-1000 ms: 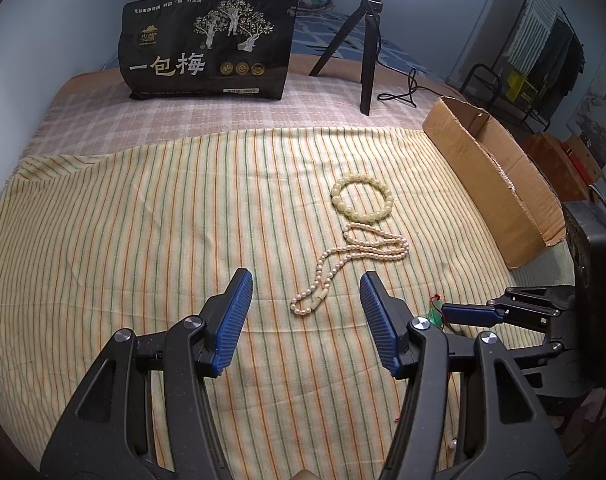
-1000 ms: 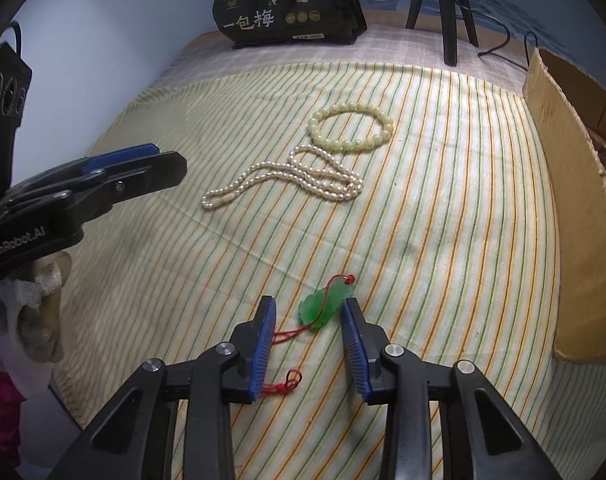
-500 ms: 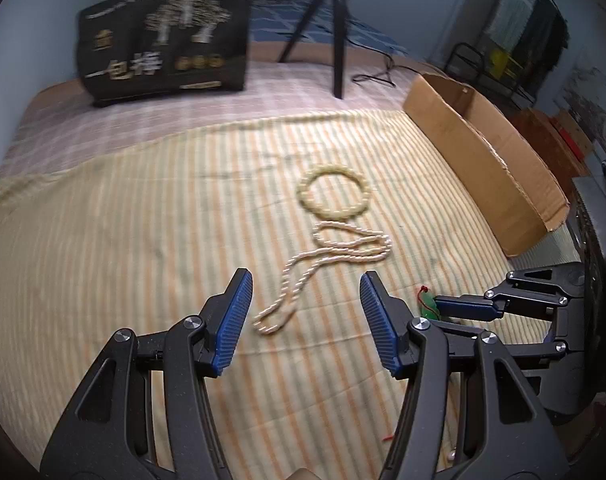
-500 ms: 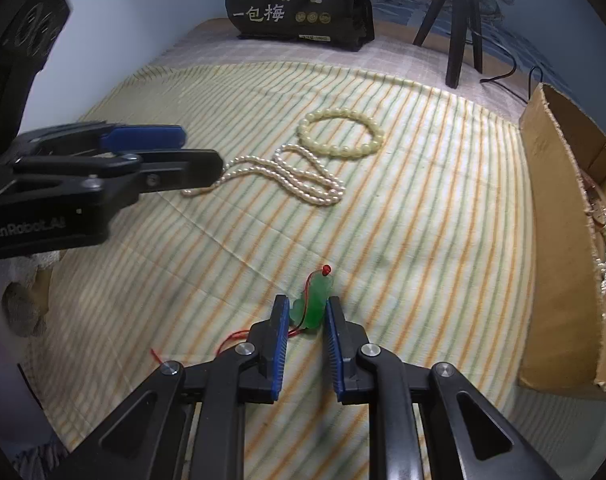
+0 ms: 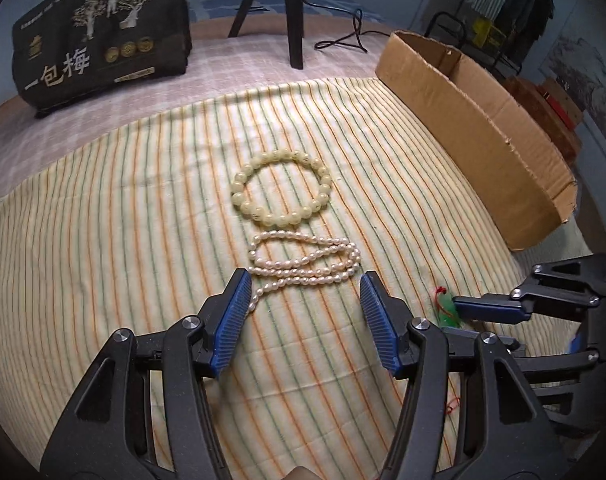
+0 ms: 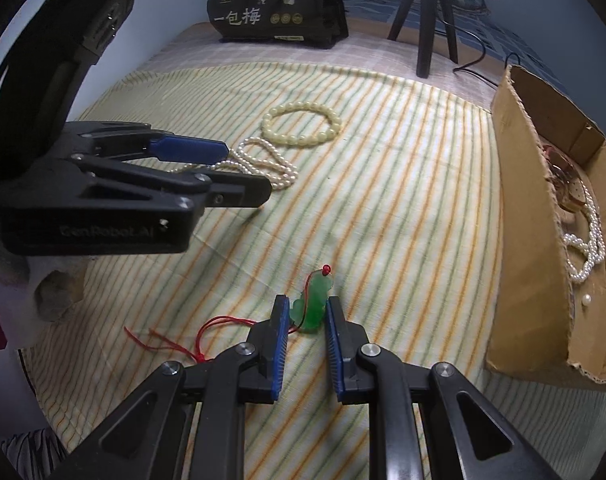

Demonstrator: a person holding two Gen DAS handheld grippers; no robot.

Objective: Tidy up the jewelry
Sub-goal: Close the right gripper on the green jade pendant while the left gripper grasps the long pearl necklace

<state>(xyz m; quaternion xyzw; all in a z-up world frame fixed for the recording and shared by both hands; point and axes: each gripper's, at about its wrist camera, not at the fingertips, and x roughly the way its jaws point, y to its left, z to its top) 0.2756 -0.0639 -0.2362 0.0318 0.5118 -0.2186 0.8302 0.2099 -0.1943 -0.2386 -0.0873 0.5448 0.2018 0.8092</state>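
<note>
Currently, right gripper (image 6: pixel 307 334): fingers pinching the green pendant (image 6: pixel 314 305), lower centre.
Pendant: judged small, hard, slick; red cord (image 6: pixel 207 330) trails limp.
Left gripper (image 5: pixel 303 312): fingers spread above pearl necklace (image 5: pixel 303 258).

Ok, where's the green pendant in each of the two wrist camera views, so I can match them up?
Left wrist view: the green pendant sits low on the right, at the tip of the right gripper, right of the pearl necklace.
Right wrist view: the pendant is at bottom centre, between the right gripper's blue pads.
Shared landmark: the cardboard box, along the right edge in both.
</note>
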